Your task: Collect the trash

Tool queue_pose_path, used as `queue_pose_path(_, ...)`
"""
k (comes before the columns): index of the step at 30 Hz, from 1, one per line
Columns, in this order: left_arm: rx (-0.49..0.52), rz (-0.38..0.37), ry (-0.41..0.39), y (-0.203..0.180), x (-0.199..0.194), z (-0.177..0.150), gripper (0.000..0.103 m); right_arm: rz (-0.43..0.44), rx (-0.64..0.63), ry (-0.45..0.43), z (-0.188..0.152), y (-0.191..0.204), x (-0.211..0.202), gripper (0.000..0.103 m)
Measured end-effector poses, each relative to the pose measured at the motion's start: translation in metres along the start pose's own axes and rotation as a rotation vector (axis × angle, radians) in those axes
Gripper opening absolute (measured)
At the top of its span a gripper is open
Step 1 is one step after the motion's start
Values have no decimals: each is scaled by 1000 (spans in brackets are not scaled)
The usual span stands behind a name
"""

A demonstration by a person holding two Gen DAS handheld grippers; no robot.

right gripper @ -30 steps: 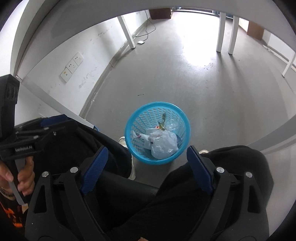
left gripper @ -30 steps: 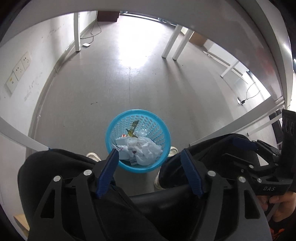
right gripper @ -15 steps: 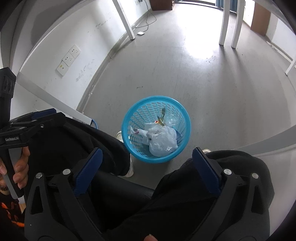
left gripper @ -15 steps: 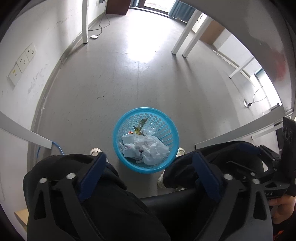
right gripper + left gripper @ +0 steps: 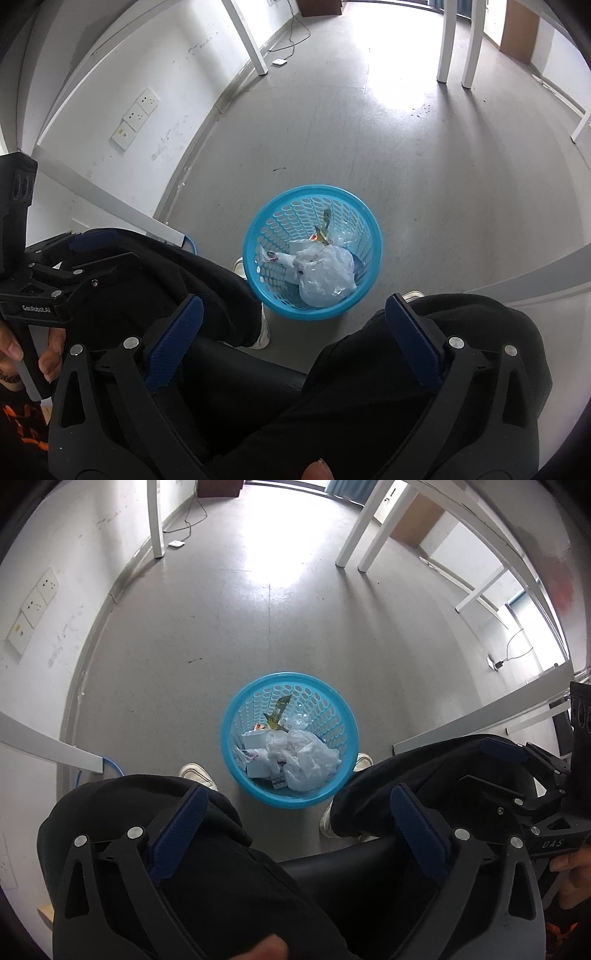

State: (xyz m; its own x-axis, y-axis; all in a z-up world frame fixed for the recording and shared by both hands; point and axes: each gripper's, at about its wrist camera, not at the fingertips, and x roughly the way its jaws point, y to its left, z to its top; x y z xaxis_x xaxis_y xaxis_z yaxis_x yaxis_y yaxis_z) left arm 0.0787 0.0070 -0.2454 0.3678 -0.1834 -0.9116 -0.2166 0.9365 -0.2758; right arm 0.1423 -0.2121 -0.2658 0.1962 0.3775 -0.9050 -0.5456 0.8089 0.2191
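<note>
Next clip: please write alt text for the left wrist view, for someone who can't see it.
A blue mesh basket of crumpled paper and wrappers stands on a grey floor between a seated person's shoes. The open, empty left gripper hangs above the person's black-trousered knees.

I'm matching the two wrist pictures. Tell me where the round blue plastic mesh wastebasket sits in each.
Left wrist: round blue plastic mesh wastebasket just below centre, between the person's knees.
Right wrist: wastebasket centre, slightly right.
Shared landmark: crumpled white plastic bag inside it.

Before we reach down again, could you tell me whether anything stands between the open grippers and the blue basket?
Nothing visible blocks the blue basket: its open top faces both the left gripper and right gripper, with the person's knees flanking it.
</note>
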Motion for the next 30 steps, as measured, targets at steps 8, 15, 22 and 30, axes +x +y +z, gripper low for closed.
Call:
queue_pose_path(8, 29, 22, -13, -6, -2, -1, 97, -2, -3, -7, -1, 2, 2, 94)
queue_pose_path(15, 6, 11, -10, -2, -2, 0, 97, 4, -13, -4, 0, 2, 1, 94)
queue_pose_path(22, 15, 6, -2, -5, 0, 1, 97, 9, -20, 6, 0, 4, 2, 94)
queue_pose_path(30, 13, 13, 3, -9, 2, 1, 97, 10, -19, 7, 0, 5, 2, 94)
